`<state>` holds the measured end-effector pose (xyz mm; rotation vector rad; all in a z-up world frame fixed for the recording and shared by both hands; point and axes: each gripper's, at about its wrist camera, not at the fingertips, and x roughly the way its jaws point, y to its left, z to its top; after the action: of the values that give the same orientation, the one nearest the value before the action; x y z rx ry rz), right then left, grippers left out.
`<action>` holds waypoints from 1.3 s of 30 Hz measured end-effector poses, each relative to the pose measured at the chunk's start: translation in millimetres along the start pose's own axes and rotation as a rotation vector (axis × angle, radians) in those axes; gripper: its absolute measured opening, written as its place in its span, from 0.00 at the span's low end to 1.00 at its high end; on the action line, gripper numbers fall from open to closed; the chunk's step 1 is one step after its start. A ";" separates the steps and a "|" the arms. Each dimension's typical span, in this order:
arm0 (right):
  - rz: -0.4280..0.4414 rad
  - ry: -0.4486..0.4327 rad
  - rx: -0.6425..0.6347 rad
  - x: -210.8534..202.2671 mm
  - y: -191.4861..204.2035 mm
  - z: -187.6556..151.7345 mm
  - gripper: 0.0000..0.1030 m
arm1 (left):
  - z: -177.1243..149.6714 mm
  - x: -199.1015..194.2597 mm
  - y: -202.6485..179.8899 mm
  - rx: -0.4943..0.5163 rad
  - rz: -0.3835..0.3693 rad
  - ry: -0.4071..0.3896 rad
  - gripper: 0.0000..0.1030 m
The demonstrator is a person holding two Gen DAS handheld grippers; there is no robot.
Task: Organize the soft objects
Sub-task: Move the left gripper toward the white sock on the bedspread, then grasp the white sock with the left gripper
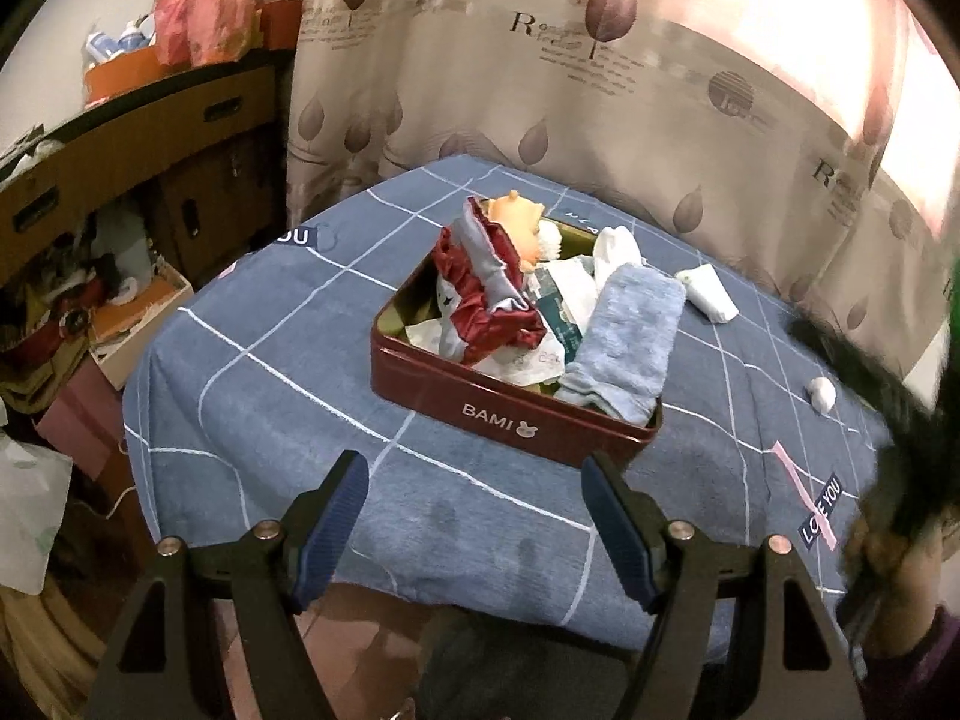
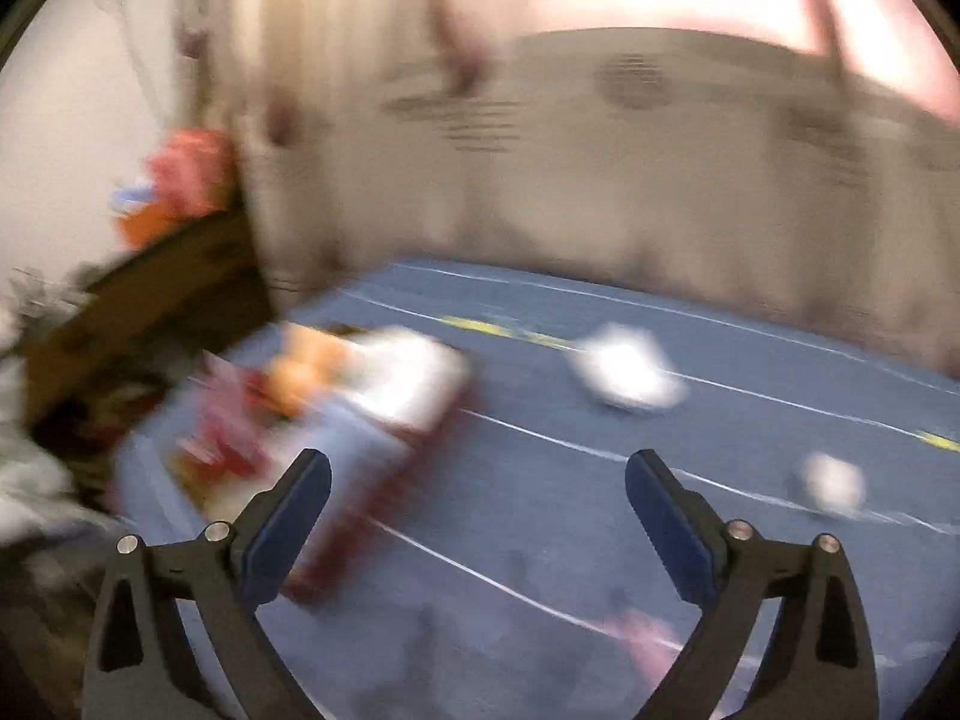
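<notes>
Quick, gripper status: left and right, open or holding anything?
Left gripper: open, holding nothing, short of the red tin.
Right gripper: open, holding nothing; that view is motion-blurred.

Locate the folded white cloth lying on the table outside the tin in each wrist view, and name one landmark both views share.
Left wrist view: the folded white cloth lies right of centre, on the blue tablecloth, just beyond the red tin.
Right wrist view: blurred, it sits centre-right, well right of the tin.
Shared landmark: the small white ball nearer the table edge.
</notes>
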<state>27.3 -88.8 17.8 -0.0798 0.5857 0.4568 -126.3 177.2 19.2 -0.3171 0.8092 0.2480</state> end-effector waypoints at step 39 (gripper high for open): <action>-0.547 0.339 0.387 -21.3 -300.5 -114.9 0.99 | 2.0 77.8 -216.2 0.456 -0.009 0.102 0.73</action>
<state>83.9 -389.9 -82.8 0.0546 0.9402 -0.2116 -0.7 -14.4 2.3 0.0965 0.9393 0.0341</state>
